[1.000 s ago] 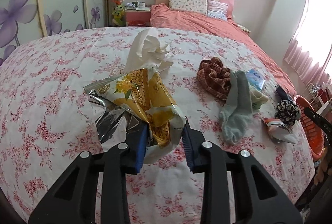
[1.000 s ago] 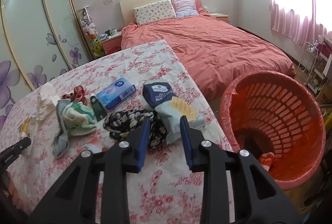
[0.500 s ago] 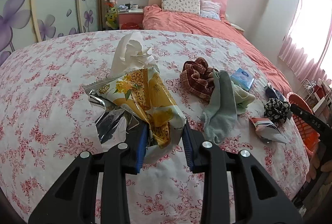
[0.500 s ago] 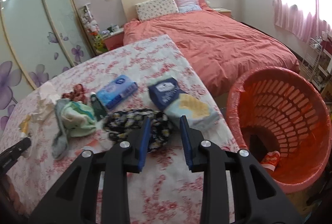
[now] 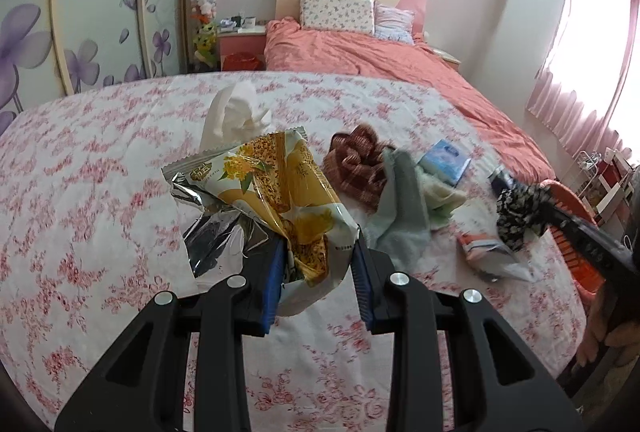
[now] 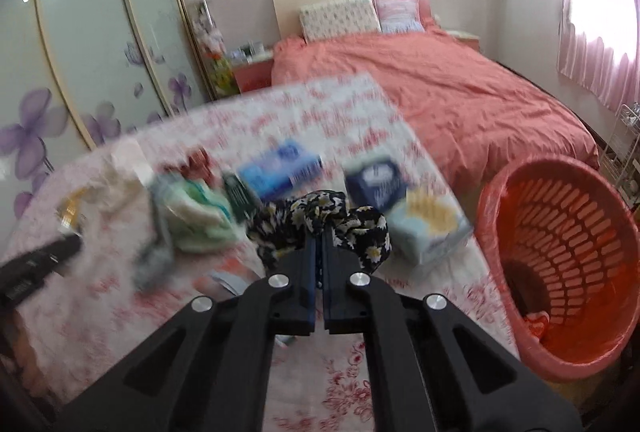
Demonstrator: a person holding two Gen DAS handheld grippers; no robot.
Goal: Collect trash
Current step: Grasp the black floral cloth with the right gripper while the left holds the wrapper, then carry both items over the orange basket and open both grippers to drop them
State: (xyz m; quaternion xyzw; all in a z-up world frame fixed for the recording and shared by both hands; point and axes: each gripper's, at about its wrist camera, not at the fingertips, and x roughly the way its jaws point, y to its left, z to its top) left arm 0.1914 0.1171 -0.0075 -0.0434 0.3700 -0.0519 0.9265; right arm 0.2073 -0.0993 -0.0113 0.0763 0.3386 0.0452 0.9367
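Yellow crinkled snack wrapper (image 5: 276,200) (silver foil lining) between left gripper (image 5: 318,278) fingers

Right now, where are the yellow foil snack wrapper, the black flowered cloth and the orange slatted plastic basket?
yellow foil snack wrapper (image 5: 276,192), left wrist view, its printed front.
black flowered cloth (image 6: 320,220), right wrist view, the bunched middle.
orange slatted plastic basket (image 6: 576,244), right wrist view, its inner wall.

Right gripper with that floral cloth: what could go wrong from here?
1. The right gripper is shut on the black floral cloth, which looks like fabric rather than trash; it may land in the red basket.
2. The cloth hangs loose on both sides and could snag the tissue pack.
3. The left gripper holds the snack wrapper by one end; it could slip.
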